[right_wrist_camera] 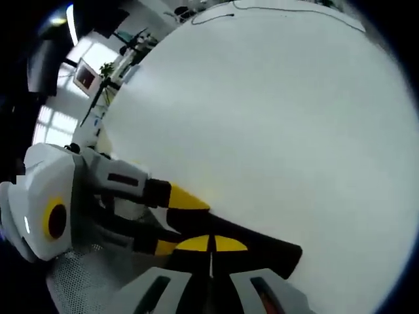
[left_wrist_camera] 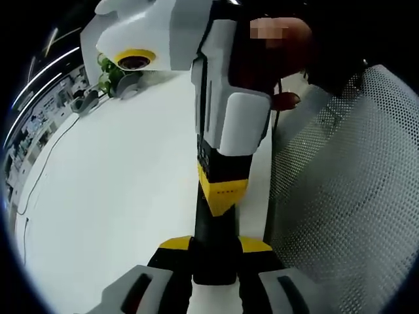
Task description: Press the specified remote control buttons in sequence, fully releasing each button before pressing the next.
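In the left gripper view, my left gripper [left_wrist_camera: 216, 245] rises from the bottom, its yellow-tipped jaws standing on either side of a black bar. That bar is the shut pair of jaws of my right gripper [left_wrist_camera: 215, 261], which comes down from the top with its white body held by a hand [left_wrist_camera: 288, 99]. The left jaws look pressed against it. In the right gripper view, my right gripper [right_wrist_camera: 211, 245] has its yellow tips together, and the left gripper [right_wrist_camera: 249, 255] reaches in from the left around them. Both hang over a bare white table [left_wrist_camera: 118, 196].
A grey mesh chair back [left_wrist_camera: 353, 196] stands along the table's edge, and its mesh [right_wrist_camera: 78, 275] also sits at lower left in the right gripper view. A small plant [left_wrist_camera: 108, 75] and a thin cable [left_wrist_camera: 39, 170] lie at the far side. Another cable [right_wrist_camera: 216, 14] crosses the far table edge [right_wrist_camera: 275, 118].
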The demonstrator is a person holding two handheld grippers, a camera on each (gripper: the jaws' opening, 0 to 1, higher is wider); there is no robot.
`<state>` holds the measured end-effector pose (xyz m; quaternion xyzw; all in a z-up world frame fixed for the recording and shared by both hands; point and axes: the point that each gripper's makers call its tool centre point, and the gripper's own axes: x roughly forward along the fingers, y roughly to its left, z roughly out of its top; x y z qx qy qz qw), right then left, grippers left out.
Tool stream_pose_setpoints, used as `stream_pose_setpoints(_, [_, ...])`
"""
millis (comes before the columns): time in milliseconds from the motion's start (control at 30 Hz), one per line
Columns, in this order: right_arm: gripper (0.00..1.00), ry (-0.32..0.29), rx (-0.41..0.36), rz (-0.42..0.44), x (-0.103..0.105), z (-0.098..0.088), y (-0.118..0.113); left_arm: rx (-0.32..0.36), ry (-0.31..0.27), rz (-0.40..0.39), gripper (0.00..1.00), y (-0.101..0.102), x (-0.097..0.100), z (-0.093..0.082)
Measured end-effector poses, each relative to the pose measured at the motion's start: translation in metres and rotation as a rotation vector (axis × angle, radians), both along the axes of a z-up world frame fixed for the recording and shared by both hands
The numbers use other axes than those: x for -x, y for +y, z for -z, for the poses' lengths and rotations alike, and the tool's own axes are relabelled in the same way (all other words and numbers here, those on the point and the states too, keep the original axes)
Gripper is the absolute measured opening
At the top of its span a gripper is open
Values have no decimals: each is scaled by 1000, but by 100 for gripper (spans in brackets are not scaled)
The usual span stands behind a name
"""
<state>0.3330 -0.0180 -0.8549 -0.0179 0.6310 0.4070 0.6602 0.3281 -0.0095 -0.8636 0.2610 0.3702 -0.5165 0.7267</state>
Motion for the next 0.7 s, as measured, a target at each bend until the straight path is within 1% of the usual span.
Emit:
stream_pose_setpoints(267, [0, 23, -15, 32, 0, -1, 0, 0, -1, -1, 25, 0, 0, 0])
stream_pose_setpoints(467, [0, 21, -4, 18, 1, -2, 0, -4, -2, 4, 25, 0, 0, 0])
stream_pose_setpoints(533, [0, 18, -17, 17, 0, -2, 3, -3, -2, 3, 25, 0, 0, 0])
stream_pose_setpoints(600, [0, 34, -47, 19, 2, -7, 8, -2, -1, 3, 25, 0, 0, 0])
stream_pose_setpoints(667, [0, 21, -55, 16, 1, -8, 10, -2, -1, 3, 25, 0, 0, 0])
stream_pose_setpoints(700, [0, 5, -54, 4, 1, -7, 11, -3, -1, 3, 25, 0, 0, 0])
